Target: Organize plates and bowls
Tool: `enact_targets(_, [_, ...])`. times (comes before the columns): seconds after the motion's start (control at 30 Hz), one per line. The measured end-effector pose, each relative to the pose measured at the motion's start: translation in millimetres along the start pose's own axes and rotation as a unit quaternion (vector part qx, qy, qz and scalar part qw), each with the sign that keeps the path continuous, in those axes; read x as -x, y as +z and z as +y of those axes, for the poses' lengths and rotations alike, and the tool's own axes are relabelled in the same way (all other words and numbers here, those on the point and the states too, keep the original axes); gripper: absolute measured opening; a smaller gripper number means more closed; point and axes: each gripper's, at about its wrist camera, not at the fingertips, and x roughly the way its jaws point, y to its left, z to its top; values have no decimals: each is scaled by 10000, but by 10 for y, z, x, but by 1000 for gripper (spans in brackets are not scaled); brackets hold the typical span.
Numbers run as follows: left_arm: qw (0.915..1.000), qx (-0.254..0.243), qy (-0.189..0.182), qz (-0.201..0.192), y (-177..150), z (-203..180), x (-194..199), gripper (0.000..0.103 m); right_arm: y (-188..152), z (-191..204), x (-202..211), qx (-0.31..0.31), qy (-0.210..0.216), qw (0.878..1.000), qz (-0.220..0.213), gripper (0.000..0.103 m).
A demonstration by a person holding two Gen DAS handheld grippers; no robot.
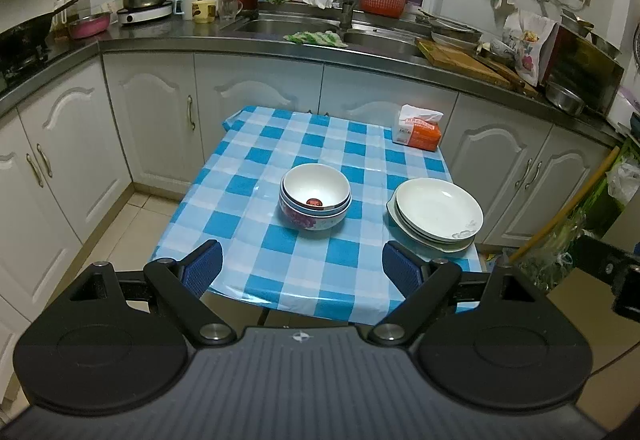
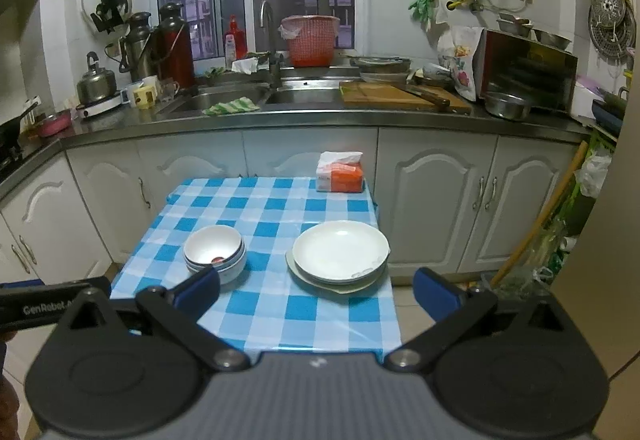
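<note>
A stack of white bowls with a floral one at the bottom sits mid-table on the blue checked tablecloth. A stack of white plates sits to its right near the table's right edge. My left gripper is open and empty, held back above the table's near edge, in front of the bowls. In the right wrist view the bowls are at left and the plates at centre. My right gripper is open and empty, above the near edge in front of the plates.
An orange tissue pack lies at the table's far right corner. White cabinets and a steel counter with a sink stand behind the table. A broom handle leans at the right. Tiled floor lies left of the table.
</note>
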Motion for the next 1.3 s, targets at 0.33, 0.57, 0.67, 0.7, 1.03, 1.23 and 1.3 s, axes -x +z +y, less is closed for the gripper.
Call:
enact_targets(0.33, [10000,-71,3,-25,18,63,-19,103,-7,0,-114,-75,26,9999,124,102])
enact_targets(0.57, [9999,-138,-55,-40,11,105,-56,103,-26,-5,-218,-128,0,9998,177,102])
enact_targets(0.67, [9998,-176,-71,-50,11,109,-61,103,-22,-1,-238,-123,-5,9998,179,102])
enact_targets(0.7, [9998,-198,-71,-61,12,108,-60,103,-24,-3,-245,-118,-11,9998,176,102])
enact_targets(1.03, [9995,-252,-150,-109,23,179,-76,103,-41,29,-322,-93,15,9997,219,102])
enact_targets(1.23, [9996,-204,-164,-122,29,191,-95,103,-48,42,-348,-78,40,9997,223,102])
enact_targets(1.3, [9996,-209,-174,-121,29,189,-100,103,-53,50,-355,-62,42,9997,224,102])
